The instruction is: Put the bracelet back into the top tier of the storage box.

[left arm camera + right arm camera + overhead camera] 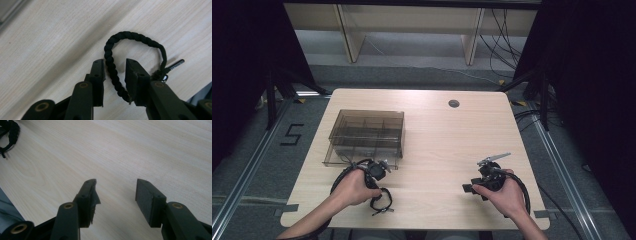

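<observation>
Looking from above, the left gripper [379, 172] sits just short of the clear box [367, 135], with a black braided bracelet [381, 199] lying on the table [437, 130] beside the hand. Along the left gripper's jaws, the bracelet [113, 72] runs between them, the pads not yet pressing; it looks light and limp, best pinched across the braid. The right gripper [116, 195] stands open over bare wood, the bracelet [10, 135] far off.

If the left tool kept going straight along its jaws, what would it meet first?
The black braided bracelet: one side of its loop already runs between the left tool's jaws, with small gaps. Beyond that, probably only the wooden table, as the jaws seem angled down; depth is uncertain.
</observation>
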Available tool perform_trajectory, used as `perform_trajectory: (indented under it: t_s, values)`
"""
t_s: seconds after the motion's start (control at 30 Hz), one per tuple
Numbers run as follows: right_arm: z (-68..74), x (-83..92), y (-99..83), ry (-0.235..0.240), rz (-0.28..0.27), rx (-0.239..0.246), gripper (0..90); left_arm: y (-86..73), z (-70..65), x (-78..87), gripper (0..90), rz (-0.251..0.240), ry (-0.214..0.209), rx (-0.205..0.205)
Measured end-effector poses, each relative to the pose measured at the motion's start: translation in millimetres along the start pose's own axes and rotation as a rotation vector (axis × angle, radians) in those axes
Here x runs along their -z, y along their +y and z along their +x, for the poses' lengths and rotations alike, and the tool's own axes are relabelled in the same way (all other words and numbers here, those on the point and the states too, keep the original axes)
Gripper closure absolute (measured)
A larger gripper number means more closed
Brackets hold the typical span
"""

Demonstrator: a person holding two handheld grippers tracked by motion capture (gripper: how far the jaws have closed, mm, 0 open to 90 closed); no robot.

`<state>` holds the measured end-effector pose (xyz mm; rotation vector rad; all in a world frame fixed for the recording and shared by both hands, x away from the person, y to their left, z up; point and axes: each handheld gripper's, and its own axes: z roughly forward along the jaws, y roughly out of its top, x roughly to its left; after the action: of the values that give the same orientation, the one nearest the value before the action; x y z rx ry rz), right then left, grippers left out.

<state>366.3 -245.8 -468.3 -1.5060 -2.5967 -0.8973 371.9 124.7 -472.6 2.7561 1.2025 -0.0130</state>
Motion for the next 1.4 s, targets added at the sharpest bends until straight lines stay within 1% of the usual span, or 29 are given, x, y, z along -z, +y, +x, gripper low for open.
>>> perform_trajectory:
  t_s: [0.07, 0.1, 0.13, 0.17, 0.2, 0.27, 0.3, 0.33, 0.43, 0.47, 0.5, 0.53, 0.57, 0.67, 0.83, 0.87, 1.03, 1.07, 1.1, 1.13, 1.17, 1.2, 1.23, 1.27, 1.33, 1.37, 1.4]
  values:
    - [0.0, -0.2, -0.1, 0.000, 0.001, 0.003, 51.4, -0.5, -0.3, -1.9, 70.5, -0.001, 0.002, -0.005]
    - [-0.1, -0.1, 0.0, 0.000, 0.001, 0.003, 51.3, -0.6, -1.2, -3.1, 71.4, 0.007, 0.008, -0.009]
    - [-0.1, -0.1, 0.1, 0.000, 0.001, 0.004, 51.3, -0.7, -1.1, -3.6, 72.1, 0.011, 0.012, -0.020]
    - [0.0, 0.0, 0.1, 0.000, 0.001, 0.004, 51.3, -0.8, -1.4, -4.3, 72.6, 0.011, 0.013, -0.024]
    - [0.0, -0.1, 0.1, -0.001, 0.000, 0.005, 51.3, -0.2, 0.6, -4.3, 73.1, 0.011, 0.025, -0.061]
    - [-0.7, -0.8, 0.0, -0.006, -0.001, 0.009, 51.3, -0.1, 0.0, -4.2, 74.2, 0.019, 0.023, -0.061]
    - [-0.8, -0.7, -0.1, 0.002, -0.003, 0.015, 51.3, -0.1, -0.6, -5.0, 74.5, 0.014, 0.025, -0.062]
    - [-0.8, -0.8, -0.1, 0.003, -0.004, 0.016, 51.3, 0.4, -0.6, -4.3, 74.8, 0.025, 0.025, -0.067]
    - [-0.8, -0.8, 0.0, 0.000, -0.003, 0.015, 51.4, 0.6, -0.7, -4.6, 76.3, 0.028, 0.026, -0.072]
    - [-1.0, -0.8, 0.0, 0.000, -0.002, 0.016, 51.3, 0.1, -2.6, -5.1, 76.9, 0.029, 0.017, -0.043]
    - [-1.0, -0.8, 0.0, 0.000, -0.002, 0.016, 51.3, 0.3, -2.9, -5.4, 76.9, 0.027, 0.017, -0.042]
    - [-1.0, -0.9, 0.0, 0.001, -0.002, 0.015, 51.3, 0.2, -3.2, -6.4, 78.7, 0.023, 0.018, -0.043]
    - [-1.0, -0.9, -0.1, 0.001, -0.002, 0.016, 51.4, 1.3, -1.3, -5.8, 79.3, 0.031, 0.027, -0.078]
    - [-0.9, -0.8, -0.1, 0.002, -0.001, 0.018, 51.3, 1.3, -1.7, -7.0, 80.3, 0.026, 0.031, -0.084]
    - [-0.9, -0.9, -0.2, 0.002, -0.001, 0.018, 51.3, 2.1, -1.9, -6.2, 77.9, 0.036, 0.030, -0.080]
    - [-0.9, -0.8, -0.1, 0.002, 0.000, 0.018, 51.3, 1.8, -2.1, -6.9, 78.2, 0.029, 0.033, -0.085]
    - [-0.9, -0.7, -0.2, 0.001, -0.001, 0.019, 51.3, 1.6, -3.2, -6.7, 81.7, 0.030, 0.047, -0.116]
    - [-0.9, -0.7, -0.2, 0.001, -0.001, 0.019, 51.3, 1.6, -3.2, -6.7, 82.2, 0.030, 0.047, -0.116]
    - [-0.5, -0.8, -0.3, 0.000, -0.005, 0.017, 51.3, 1.1, -4.2, -6.8, 82.8, 0.025, 0.053, -0.126]
    - [-0.8, -0.7, -0.1, 0.002, 0.000, 0.018, 51.3, 1.4, -4.2, -5.7, 83.2, 0.036, 0.052, -0.132]
    - [-0.9, -0.6, -0.1, 0.002, -0.001, 0.019, 51.3, 0.8, -4.1, -6.3, 83.6, 0.021, 0.051, -0.128]
    - [-0.9, -0.6, -0.1, 0.002, -0.001, 0.019, 51.3, 0.8, -4.1, -6.3, 84.0, 0.021, 0.051, -0.128]
    - [-0.9, -0.6, -0.1, 0.002, 0.000, 0.019, 51.3, 0.6, -4.2, -5.1, 84.0, 0.018, 0.044, -0.115]
    - [-1.0, -0.7, -0.2, 0.002, 0.000, 0.019, 51.3, -1.0, -3.2, -3.2, 84.4, 0.000, 0.036, -0.105]
    - [-0.8, -0.7, -0.2, 0.000, 0.000, 0.017, 51.3, -1.6, -2.4, -0.3, 84.5, 0.002, 0.029, -0.101]
    - [-0.8, -1.1, -0.3, 0.000, -0.006, 0.018, 51.3, -4.4, -0.6, 4.6, 84.5, -0.018, 0.027, -0.093]
    - [-1.3, -1.4, -0.2, 0.002, -0.011, 0.026, 51.3, -5.3, 0.0, 6.5, 84.5, -0.024, 0.027, -0.092]
